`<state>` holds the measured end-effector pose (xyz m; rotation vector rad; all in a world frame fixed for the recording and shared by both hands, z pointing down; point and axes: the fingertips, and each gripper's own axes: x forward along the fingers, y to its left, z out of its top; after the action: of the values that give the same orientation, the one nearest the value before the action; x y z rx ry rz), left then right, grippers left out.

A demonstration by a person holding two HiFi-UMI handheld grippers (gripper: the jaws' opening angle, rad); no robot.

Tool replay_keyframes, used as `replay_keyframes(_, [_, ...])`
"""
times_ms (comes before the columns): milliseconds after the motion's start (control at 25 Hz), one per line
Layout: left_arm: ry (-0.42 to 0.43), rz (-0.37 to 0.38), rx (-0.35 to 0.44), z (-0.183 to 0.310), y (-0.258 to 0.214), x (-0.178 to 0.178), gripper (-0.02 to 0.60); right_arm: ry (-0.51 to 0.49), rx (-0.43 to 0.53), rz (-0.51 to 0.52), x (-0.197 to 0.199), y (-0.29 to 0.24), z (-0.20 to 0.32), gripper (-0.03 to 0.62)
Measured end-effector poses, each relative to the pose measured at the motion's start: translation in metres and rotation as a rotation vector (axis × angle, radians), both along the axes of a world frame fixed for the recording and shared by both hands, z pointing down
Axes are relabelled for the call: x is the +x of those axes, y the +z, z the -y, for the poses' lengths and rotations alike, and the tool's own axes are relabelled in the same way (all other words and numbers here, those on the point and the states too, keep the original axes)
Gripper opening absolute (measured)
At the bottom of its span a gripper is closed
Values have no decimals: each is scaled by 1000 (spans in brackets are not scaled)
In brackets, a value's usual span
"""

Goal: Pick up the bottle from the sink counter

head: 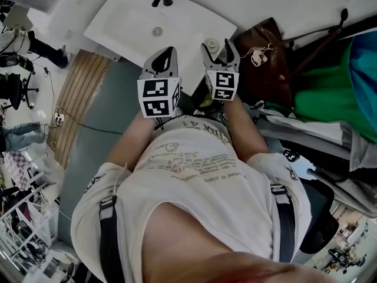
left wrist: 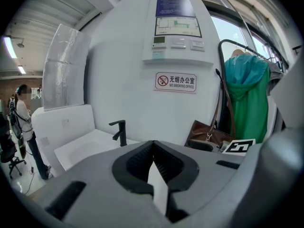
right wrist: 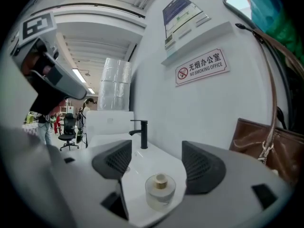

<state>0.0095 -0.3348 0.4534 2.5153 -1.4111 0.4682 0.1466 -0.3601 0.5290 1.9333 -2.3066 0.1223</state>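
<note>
1. Nearest the head camera: the person's white printed shirt (head: 194, 175) with dark shoulder straps. Both forearms reach forward from it.
2. Left tongs (head: 166, 56) are held over the front edge of the white sink (head: 126, 25). The marker cube (head: 158, 96) sits behind the jaws.
3. Left gripper view: left tongs (left wrist: 153, 144) are closed, jaw tips meeting, nothing between them. Only a pale sliver of the surface shows through the slit below the tips.
4. Right tongs (head: 219, 49) are just beside the left pair, with their own marker cube (head: 222, 85).
5. Right gripper view: right tongs (right wrist: 156, 160) stand wide apart.
6. The bottle (right wrist: 160, 190) is squat clear glass with a gold collar and pale cap. It stands upright on the white surface between the two jaws, touching neither pad.
7. From the head view, the bottle (head: 211, 43) sits on the surface right of the basin, near the right-hand corner.
8. A black faucet (right wrist: 141, 133) stands at the back of the basin, well beyond the bottle.
9. A brown leather bag (head: 265, 63) rests just right of the sink, with a green garment (head: 330, 93) hanging past it.
10. On the wall above there is a no-smoking sign (right wrist: 199, 66).
11. Far left in the left gripper view, a person (left wrist: 23, 120) stands in the background.
</note>
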Motion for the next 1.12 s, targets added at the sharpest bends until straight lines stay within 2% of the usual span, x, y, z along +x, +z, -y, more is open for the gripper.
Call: replay_keyframes(1120, [-81, 29, -15, 2, 4, -21, 20, 5, -208, -6, 8, 105, 32, 357])
